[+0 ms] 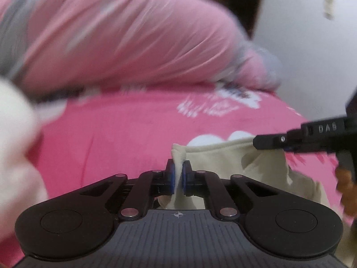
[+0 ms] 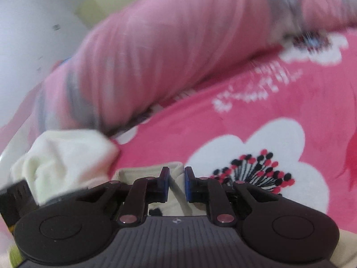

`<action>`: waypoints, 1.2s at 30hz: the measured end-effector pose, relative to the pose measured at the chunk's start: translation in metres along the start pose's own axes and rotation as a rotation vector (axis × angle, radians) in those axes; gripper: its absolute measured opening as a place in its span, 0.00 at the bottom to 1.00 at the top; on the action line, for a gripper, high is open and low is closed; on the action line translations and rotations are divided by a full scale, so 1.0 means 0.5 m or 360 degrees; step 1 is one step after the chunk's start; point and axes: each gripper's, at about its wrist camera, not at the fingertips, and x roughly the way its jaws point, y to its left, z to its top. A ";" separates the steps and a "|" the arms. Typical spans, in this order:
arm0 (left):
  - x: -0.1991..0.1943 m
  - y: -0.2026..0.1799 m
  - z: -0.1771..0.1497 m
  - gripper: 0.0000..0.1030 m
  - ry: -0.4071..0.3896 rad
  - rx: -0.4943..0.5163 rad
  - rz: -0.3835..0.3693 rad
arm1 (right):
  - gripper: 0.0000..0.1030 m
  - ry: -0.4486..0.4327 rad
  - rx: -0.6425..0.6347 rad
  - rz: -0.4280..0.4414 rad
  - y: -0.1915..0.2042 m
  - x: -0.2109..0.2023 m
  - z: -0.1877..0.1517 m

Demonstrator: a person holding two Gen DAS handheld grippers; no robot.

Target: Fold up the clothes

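Pink flowered bedspread [image 2: 279, 102] carries the cream garment [image 1: 225, 156]. Your left tool [image 1: 177, 174] pinches its edge; your right tool [image 2: 177, 179] stands slightly parted over another edge fold, rightward of the left. The edge runs between them.

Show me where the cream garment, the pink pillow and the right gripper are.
Cream garment [image 1: 225, 158]: left wrist view, on its flat top edge.
Pink pillow [image 2: 169, 51]: right wrist view, on its striped middle.
Right gripper [image 2: 177, 184]: right wrist view, midway between its fingertips, which straddle a cream fold.
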 end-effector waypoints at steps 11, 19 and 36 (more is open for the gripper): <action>-0.170 -0.129 -0.168 0.06 -0.0004 0.0918 -0.0018 | 0.15 0.0058 -0.1099 -0.0103 0.174 -0.136 -0.233; -0.242 -0.097 -0.211 0.23 0.0175 0.0655 -0.0109 | 0.16 0.0207 -0.1498 -0.0373 0.187 -0.103 -0.362; -0.104 -0.189 -0.232 0.28 0.0148 0.0744 0.0100 | 0.32 0.0169 -0.0952 -0.0401 0.163 -0.087 -0.310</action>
